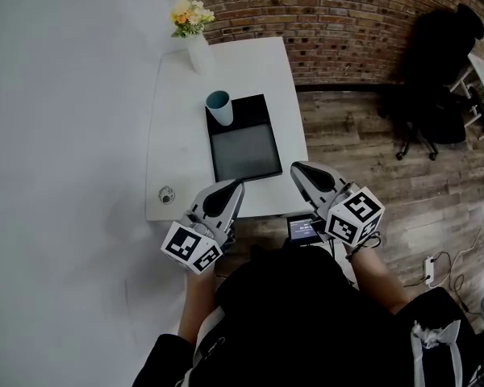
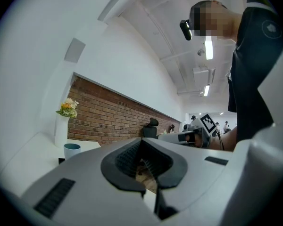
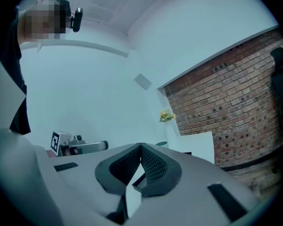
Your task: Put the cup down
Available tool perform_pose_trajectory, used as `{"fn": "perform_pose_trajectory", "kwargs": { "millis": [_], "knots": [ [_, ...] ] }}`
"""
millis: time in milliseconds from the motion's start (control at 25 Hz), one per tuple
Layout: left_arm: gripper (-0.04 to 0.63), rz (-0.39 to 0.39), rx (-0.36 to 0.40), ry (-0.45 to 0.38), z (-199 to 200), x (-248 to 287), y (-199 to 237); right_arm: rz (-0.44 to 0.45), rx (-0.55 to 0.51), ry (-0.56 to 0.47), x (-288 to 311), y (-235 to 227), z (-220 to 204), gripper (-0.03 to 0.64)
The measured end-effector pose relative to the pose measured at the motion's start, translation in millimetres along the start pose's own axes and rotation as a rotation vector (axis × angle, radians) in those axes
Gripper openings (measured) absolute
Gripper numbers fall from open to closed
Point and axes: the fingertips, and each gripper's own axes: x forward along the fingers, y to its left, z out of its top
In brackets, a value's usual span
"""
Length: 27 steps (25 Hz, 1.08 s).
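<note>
Pale blue cup (image 1: 219, 107) — upright (empty) — tray (image 1: 262, 108) corner

Evenly bright, soft shadows; fisheye views bend, dark-vignetted corners

White table (image 1: 177, 135) with black tray (image 1: 246, 153), flower vase (image 1: 198, 55), small round object (image 1: 167, 194)

cup (image 1: 219, 108) on far left corner of tray (image 1: 254, 111), flowers (image 1: 191, 14) behind on table (image 1: 177, 156)
</note>
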Motion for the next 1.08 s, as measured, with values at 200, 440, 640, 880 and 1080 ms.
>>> {"fn": "perform_pose_trajectory", "kwargs": {
  "millis": [200,440,640,880,1080],
  "knots": [
    [0.008,-0.005,-0.004,0.000,-1,3,-1,-0.001,-0.027,0.006,-1,-1,-2,0.014],
    [0.008,-0.005,-0.009,-0.002,-4,2,-5,-0.029,-0.031,-0.009,-5,-6,-2,0.014],
    [0.008,0.007,-0.019,0.001,-6,0,-2,-0.033,-0.020,-0.013,-5,-9,-3,0.014],
    [0.008,0.008,-0.027,0.000,-7,2,-1,-0.040,-0.021,-0.010,-4,-11,-6,0.014],
    [0.008,0.005,-0.032,0.000,-7,5,-2,-0.043,-0.025,-0.006,-4,-13,-5,0.014]
  ]
}}
